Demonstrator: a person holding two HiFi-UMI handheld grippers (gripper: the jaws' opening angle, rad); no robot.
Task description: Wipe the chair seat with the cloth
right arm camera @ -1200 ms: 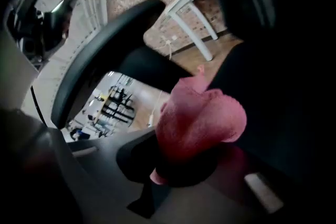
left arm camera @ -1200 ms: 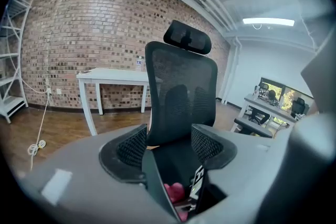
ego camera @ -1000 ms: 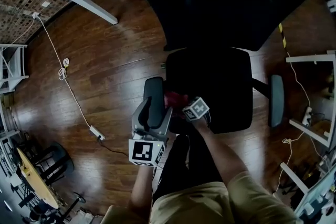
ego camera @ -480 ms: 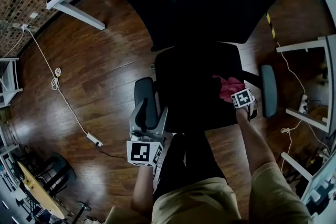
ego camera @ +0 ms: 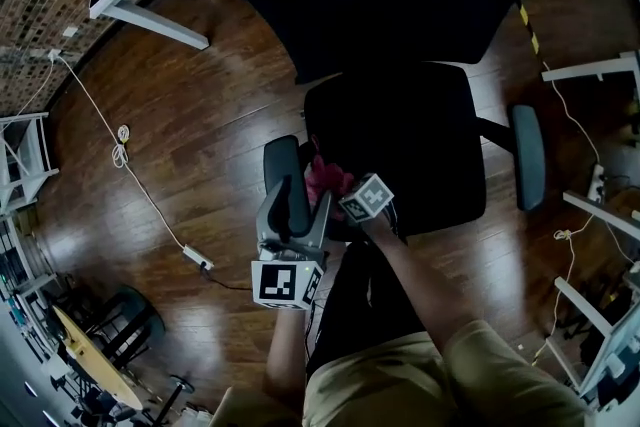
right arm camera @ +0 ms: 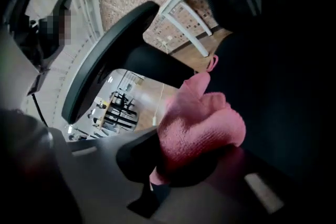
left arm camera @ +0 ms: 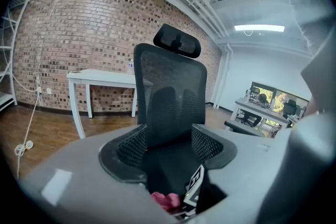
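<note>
Cloth (right arm camera: 202,123), pink and bunched, is pinched in my right claw (right arm camera: 194,160), whose jaws are closed on it. In the head view it lies at the left edge of the black chair seat (ego camera: 420,145), a little below the frame's centre, just beside the armrest (ego camera: 282,165). My left claw (ego camera: 292,220) sits just left of the cloth, jaws apart with nothing clamped between the pads. From above, the armrest overlaps this claw, and I cannot tell whether they touch. Beyond the seat rises the mesh backrest (left arm camera: 168,97) with its headrest (left arm camera: 177,42). Farther off, a white table (left arm camera: 100,78) stands before the brick wall (left arm camera: 68,29).
</note>
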